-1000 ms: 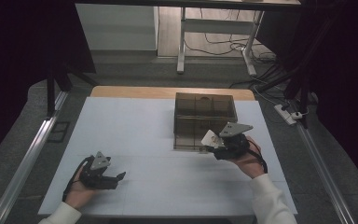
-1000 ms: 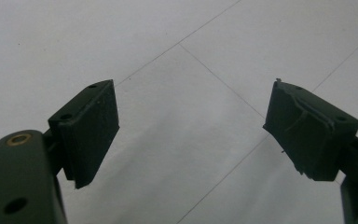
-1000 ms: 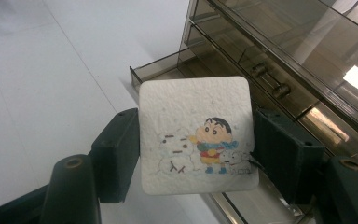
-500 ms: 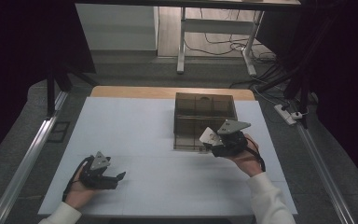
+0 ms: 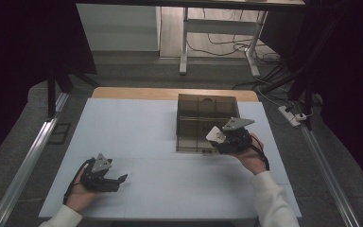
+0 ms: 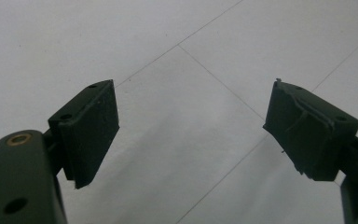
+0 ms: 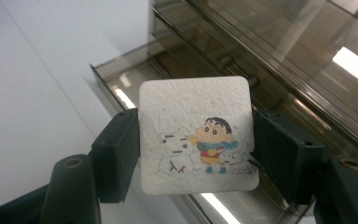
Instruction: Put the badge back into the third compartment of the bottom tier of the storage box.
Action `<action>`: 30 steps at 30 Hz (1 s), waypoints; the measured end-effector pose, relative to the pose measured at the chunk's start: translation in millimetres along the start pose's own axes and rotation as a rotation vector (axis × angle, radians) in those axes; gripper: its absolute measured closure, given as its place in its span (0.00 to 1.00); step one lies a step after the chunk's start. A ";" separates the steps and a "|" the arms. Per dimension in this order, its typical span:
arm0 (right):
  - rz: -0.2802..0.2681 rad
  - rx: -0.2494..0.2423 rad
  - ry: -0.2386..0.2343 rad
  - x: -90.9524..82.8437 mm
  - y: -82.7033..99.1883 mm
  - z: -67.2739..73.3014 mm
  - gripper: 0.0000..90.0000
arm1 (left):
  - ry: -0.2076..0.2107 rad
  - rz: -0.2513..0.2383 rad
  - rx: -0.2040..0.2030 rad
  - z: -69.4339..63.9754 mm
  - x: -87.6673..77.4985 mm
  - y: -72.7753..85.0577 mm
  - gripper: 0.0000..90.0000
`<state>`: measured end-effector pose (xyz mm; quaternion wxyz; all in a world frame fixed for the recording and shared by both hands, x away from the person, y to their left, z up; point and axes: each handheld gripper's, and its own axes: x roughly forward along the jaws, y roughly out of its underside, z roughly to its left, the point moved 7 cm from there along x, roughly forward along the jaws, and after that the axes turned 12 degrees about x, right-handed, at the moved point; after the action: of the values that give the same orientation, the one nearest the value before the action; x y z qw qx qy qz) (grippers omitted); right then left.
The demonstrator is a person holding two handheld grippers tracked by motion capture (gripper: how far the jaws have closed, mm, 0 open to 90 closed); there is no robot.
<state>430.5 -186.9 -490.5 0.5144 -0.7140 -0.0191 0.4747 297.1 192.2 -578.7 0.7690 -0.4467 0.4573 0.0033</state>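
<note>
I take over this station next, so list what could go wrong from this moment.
1. The right gripper pinches the square coaster only by its two side edges; a twist could let it slip out.
2. It hangs right beside the smoked plastic organizer, whose open drawer has a thin rim; the coaster may catch on that rim instead of sliding in.
3. The left gripper rests open on the table, far off, so nothing steadies the organizer if pushed.

A box (image 5: 207,122) stands on the counter (image 5: 137,137), right of centre and toward the far edge. The right gripper (image 5: 220,140) is at the box's near right corner, a card (image 7: 196,134) between its jaws. The left gripper (image 5: 116,182) rests near the near left edge, well apart from the box.
</note>
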 end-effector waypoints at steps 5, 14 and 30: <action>0.020 0.023 0.022 0.3 5.7 -10.6 0.36 | 0.001 0.000 0.001 0.0 0.0 0.0 0.19; 0.052 0.032 0.037 0.3 14.1 -21.8 0.36 | 0.002 0.000 0.004 0.1 -0.4 0.2 0.19; 0.149 -0.023 -0.005 0.0 31.9 -35.8 0.36 | 0.000 0.000 0.001 0.4 0.1 -0.4 0.19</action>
<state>440.8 -227.6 -513.8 0.4696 -0.7179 0.0273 0.5132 297.6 192.1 -578.4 0.7691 -0.4465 0.4573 0.0030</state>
